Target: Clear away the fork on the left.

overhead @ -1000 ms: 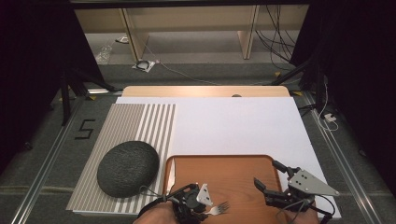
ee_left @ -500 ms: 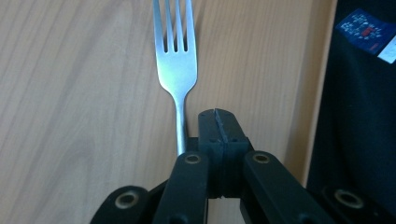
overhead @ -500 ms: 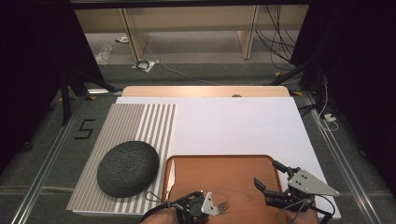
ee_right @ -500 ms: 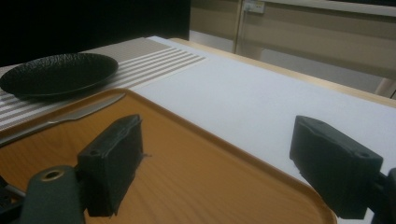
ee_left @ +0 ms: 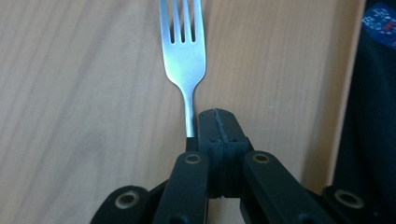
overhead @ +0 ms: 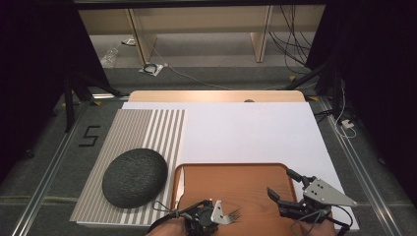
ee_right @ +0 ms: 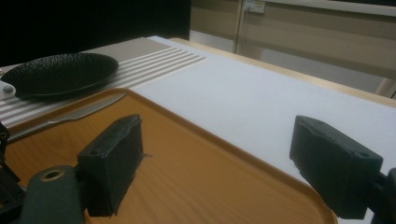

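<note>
At the bottom centre of the high view I have the left hand-held gripper [overhead: 216,215] clamped on a fork [overhead: 231,215]; its jaws have just been closing, and in the left gripper view they meet on the fork's [ee_left: 183,51] handle just below the neck, the tines pointing to the top of that frame over the wood grain. The fork sits at the near edge of the wooden tray [overhead: 246,179], tines aimed toward the right of the frame. At the lower right of the high view the right hand-held gripper [overhead: 285,189] rests over the tray's right side with its jaws apart and nothing between them; its own view shows both pads wide over the tray's rim [ee_right: 224,144]. A knife [ee_right: 70,116] lies along the tray's left edge. The dark plate [overhead: 134,177] sits at lower left on the striped placemat [overhead: 147,128], just beside the tray, and the white sheet [overhead: 246,132] covers the bench [overhead: 211,96] behind.
</note>
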